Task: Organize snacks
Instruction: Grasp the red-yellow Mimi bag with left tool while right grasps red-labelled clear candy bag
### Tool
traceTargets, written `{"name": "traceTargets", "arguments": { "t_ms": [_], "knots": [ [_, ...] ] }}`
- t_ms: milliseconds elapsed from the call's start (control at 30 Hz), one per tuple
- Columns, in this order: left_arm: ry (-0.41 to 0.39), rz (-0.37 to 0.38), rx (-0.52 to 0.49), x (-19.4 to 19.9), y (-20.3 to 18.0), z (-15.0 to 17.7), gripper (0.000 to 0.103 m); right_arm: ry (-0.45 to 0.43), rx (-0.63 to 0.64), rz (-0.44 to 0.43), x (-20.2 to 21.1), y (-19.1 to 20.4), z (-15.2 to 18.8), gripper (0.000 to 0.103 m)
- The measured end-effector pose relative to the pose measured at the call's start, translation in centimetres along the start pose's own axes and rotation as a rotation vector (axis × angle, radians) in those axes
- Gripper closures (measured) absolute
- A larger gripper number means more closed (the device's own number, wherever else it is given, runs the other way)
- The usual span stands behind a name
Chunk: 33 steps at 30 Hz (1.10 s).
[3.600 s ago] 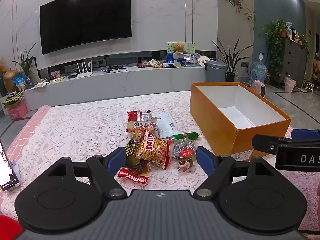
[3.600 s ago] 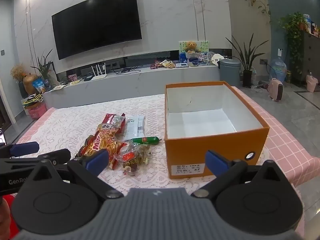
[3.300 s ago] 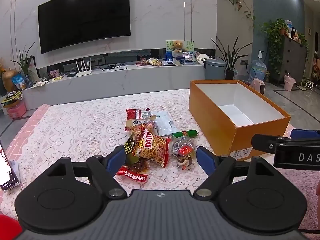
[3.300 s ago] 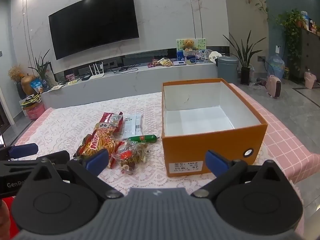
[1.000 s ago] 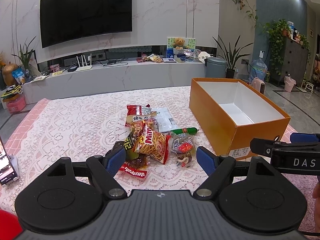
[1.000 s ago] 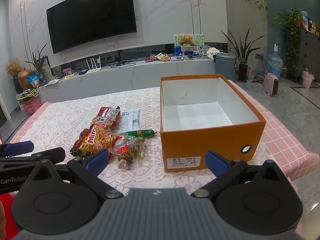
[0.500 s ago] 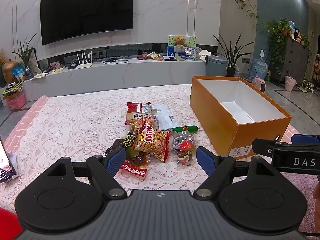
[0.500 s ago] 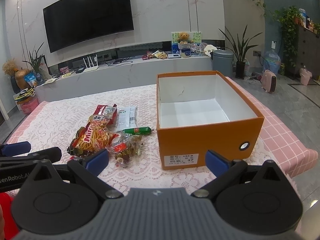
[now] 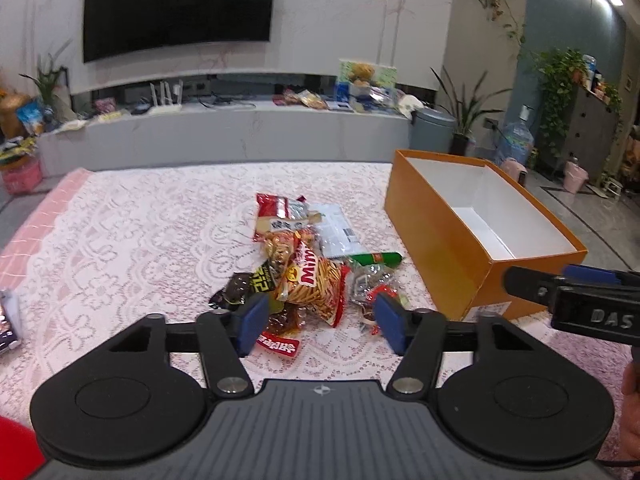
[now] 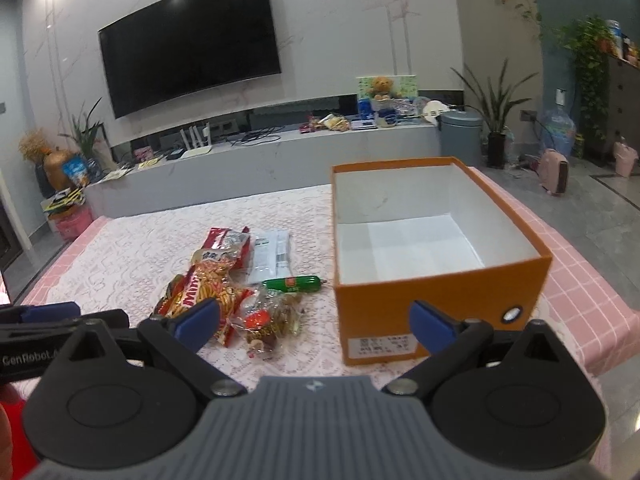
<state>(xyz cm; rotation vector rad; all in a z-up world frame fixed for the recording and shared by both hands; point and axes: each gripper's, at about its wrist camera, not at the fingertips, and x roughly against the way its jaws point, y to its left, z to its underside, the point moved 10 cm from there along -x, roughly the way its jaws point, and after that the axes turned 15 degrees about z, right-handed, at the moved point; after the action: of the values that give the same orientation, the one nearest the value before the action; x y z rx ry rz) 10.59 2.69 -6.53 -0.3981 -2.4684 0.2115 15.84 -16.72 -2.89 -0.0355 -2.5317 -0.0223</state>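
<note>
Now my left gripper (image 9: 318,322) has just been narrowing above the snacks (image 9: 308,264) (nothing pinched yet); right gripper (image 10: 314,320) gapes empty, box (image 10: 440,300) beside them on the counter (image 9: 132,232) awaits filling.

snack pile (image 9: 308,264) centre, orange box (image 9: 448,236) right

Shiny snack wrappers (image 9: 316,276) and a matt cardboard box (image 10: 440,292) on my lace-covered tabletop (image 9: 132,240).
The crinkled wrappers are glossy plastic film; the orange box is smooth, white inside. My hand-held gripper (image 9: 320,322) is matt black plastic with ribbed grey housing and metal pivot screws.
</note>
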Motion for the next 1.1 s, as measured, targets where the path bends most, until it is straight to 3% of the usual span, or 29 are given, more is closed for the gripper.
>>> {"name": "traceTargets", "arguments": {
  "t_ms": [67,167,233,333,567,1100],
  "knots": [
    [0.044,0.026,0.024,-0.7,0.6,0.2,0.047,0.013,0.030,-0.021,-0.6,1.1,0.1,0.026],
    [0.072,0.072,0.090,-1.5,1.7,0.5,0.047,0.031,0.082,-0.055,-1.5,2.9,0.7,0.040],
    [0.074,0.072,0.099,-2.0,2.4,0.5,0.042,0.047,0.124,-0.066,-2.4,4.1,1.3,0.051],
    [0.074,0.071,0.098,-2.9,3.2,0.2,0.030,0.076,0.162,-0.074,-3.9,5.6,2.0,0.051],
    [0.075,0.127,0.116,-5.3,4.2,-0.8,0.030,0.116,0.229,-0.056,-7.2,7.5,3.1,0.052],
    [0.165,0.189,-0.032,-12.3,5.1,-1.4,0.030,0.177,0.222,-0.024,-13.2,9.4,4.2,0.051]
  ]
}}
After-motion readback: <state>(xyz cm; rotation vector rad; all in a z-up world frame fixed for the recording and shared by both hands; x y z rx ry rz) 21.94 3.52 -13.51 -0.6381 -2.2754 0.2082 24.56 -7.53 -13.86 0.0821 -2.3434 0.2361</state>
